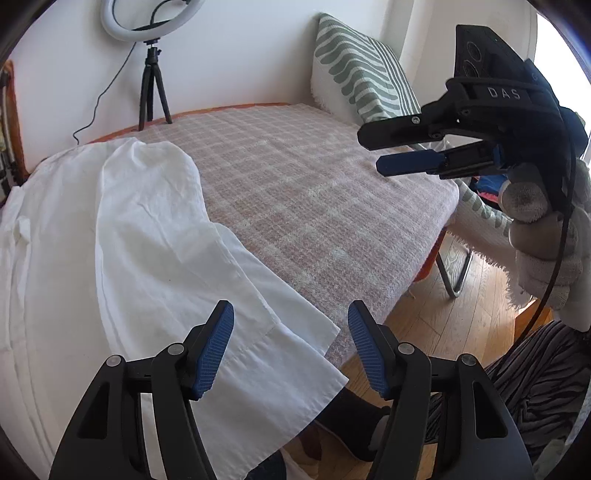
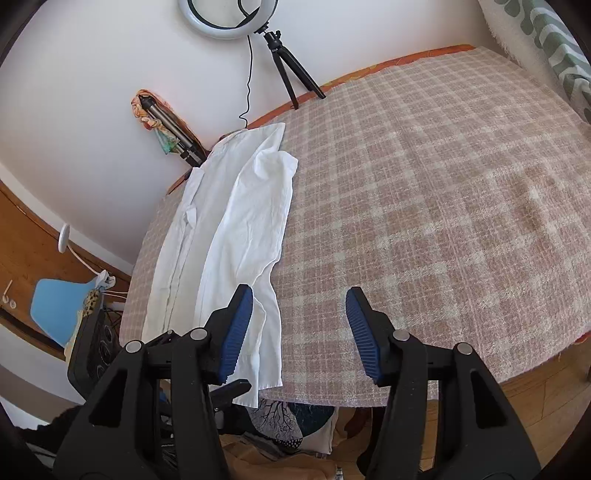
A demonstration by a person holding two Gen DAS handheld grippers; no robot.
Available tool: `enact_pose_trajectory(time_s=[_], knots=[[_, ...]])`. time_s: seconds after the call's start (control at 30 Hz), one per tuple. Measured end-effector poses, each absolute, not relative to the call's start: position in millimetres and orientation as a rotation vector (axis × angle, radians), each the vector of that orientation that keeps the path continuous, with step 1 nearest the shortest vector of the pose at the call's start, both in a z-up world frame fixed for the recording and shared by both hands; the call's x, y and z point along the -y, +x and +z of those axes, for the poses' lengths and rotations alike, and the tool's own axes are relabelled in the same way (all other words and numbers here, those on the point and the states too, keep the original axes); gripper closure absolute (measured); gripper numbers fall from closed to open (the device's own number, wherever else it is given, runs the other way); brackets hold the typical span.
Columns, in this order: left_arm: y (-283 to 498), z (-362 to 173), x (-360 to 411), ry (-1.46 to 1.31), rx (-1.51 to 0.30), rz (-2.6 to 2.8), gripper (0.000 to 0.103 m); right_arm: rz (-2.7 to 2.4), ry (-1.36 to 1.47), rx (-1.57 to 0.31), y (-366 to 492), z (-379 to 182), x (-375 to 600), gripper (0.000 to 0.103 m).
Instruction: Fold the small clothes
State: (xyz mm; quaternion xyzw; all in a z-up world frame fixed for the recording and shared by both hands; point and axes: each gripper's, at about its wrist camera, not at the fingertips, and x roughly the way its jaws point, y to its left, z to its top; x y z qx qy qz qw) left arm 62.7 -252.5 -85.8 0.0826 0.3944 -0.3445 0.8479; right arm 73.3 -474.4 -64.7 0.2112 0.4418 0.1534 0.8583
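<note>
White wall behind, ring light (image 1: 151,18) on a small black tripod (image 1: 153,88), pink-and-cream checked blanket (image 1: 314,177) over the tabletop, green-patterned cushion (image 1: 360,74) propped at the far end. Left wrist view: white shirt (image 1: 122,236) spread along the left half of the blanket, 1 side folded over itself, hem hanging past the near edge. Left claw (image 1: 291,347) spread wide above that hem, nothing between its blue pads, no contact with the cloth. Right claw (image 1: 376,151) up at the right, held in a gloved hand (image 1: 543,236), well clear of the shirt, jaws parted with nothing pinched.

Right wrist view: same checked blanket (image 2: 424,184) filling the frame, white shirt (image 2: 236,229) lying as a long narrow strip at the left, collar end toward the wall, hem at the near edge. Right claw (image 2: 299,332) spread apart, empty, left pad over the shirt's hem end, seemingly above it rather than touching. Ring light (image 2: 218,18) and tripod (image 2: 291,66) at the top, blue chair (image 2: 55,310) at the far left.
</note>
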Motion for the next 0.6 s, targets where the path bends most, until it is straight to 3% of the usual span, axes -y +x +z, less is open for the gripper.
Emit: enact_pose_trajectory(time_s=[0.27,0.43,0.5,0.6], knots=[[52,-114,289,0.342,-0.797,-0.629,0.04,0.294,0.524,-0.895,74,-60,496,0.047],[53,-115,278,0.337,-0.76,-0.606,0.069,0.293,0.548,-0.898,78,-62,499,0.047],[54,-115,274,0.341,-0.746,-0.604,0.085,0.296,0.565,-0.902,83,-64,500,0.047],[68,-111,258,0.18,-0.822,-0.631,0.094,0.301,0.576,-0.915,95,-68,498,0.047]])
